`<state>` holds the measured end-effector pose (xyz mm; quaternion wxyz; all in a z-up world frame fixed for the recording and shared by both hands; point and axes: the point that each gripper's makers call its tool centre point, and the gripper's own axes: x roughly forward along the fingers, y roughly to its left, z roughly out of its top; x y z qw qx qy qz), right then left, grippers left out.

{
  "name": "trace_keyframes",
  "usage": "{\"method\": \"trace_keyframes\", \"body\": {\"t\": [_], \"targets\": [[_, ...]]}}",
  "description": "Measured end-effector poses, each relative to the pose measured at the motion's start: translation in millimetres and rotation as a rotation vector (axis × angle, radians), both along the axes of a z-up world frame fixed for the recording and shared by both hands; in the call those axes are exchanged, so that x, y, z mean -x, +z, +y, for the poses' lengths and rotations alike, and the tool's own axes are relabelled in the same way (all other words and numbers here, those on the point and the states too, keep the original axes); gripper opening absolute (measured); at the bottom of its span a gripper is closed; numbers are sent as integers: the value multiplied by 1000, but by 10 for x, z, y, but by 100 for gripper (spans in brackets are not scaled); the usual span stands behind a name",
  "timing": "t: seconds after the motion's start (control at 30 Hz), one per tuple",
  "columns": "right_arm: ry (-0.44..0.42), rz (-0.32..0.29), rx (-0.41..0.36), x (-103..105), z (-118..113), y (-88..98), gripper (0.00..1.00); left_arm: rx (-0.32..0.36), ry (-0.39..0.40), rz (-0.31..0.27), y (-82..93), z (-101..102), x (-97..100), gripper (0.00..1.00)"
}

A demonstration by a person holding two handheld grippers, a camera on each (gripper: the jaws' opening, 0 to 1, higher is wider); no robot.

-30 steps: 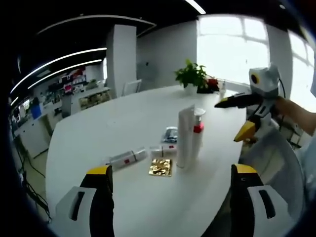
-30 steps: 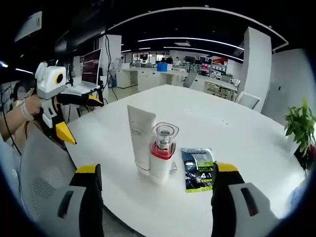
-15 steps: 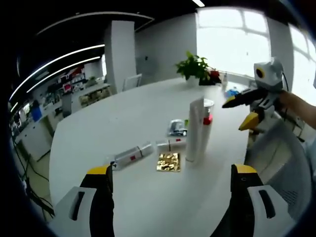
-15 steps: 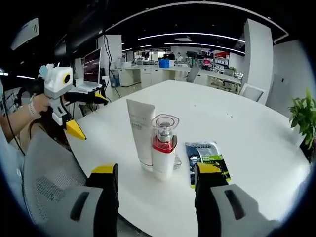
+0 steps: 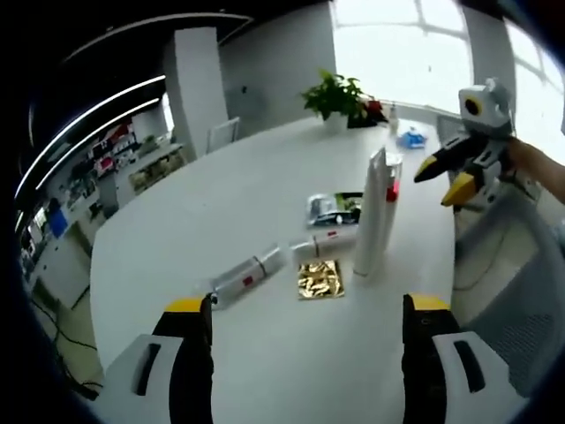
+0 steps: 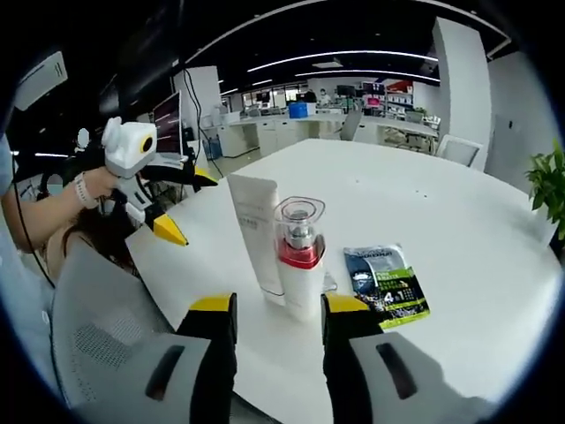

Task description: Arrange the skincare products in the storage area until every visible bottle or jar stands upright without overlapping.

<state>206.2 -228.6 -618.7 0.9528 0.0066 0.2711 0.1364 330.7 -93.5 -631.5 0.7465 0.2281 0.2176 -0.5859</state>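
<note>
White table (image 5: 221, 203): two upright bottles (image 5: 375, 212), two lying tubes (image 5: 247, 276); both hand-held grippers (image 5: 300, 311) gape, empty.

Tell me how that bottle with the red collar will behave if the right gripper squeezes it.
The red-collared bottle looks rigid, so it should hold shape. It stands tall on a narrow base, so it may tip if nudged high. Its clear cap looks smooth, perhaps slippery. The white tube stands right beside it and could topple too.
</note>
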Motion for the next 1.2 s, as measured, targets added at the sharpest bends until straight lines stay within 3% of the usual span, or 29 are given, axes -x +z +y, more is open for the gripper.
{"method": "trace_keyframes", "body": {"t": [0.1,0.23,0.4,0.53,0.9,1.03,1.2], "targets": [[0,12,3,12,-7,-34,37,-51,-43,-31,-57,-28,-80,76],[-11,13,-5,24,-32,-57,37,-80,-49,-23,-138,-98,-195,72],[-29,27,-26,52,-16,-84,36,-131,-112,-38,-225,-218,-309,68],[-37,23,-21,55,-31,-89,35,-143,-139,-26,-248,-305,-360,59],[-38,31,-35,23,-21,-131,36,-224,-222,-77,-388,-542,-546,57],[-41,33,-36,17,-48,-142,36,-242,-231,-58,-407,-646,-591,58],[-40,45,-38,23,-55,-179,36,-297,-283,-55,-523,-741,-692,53]]}}
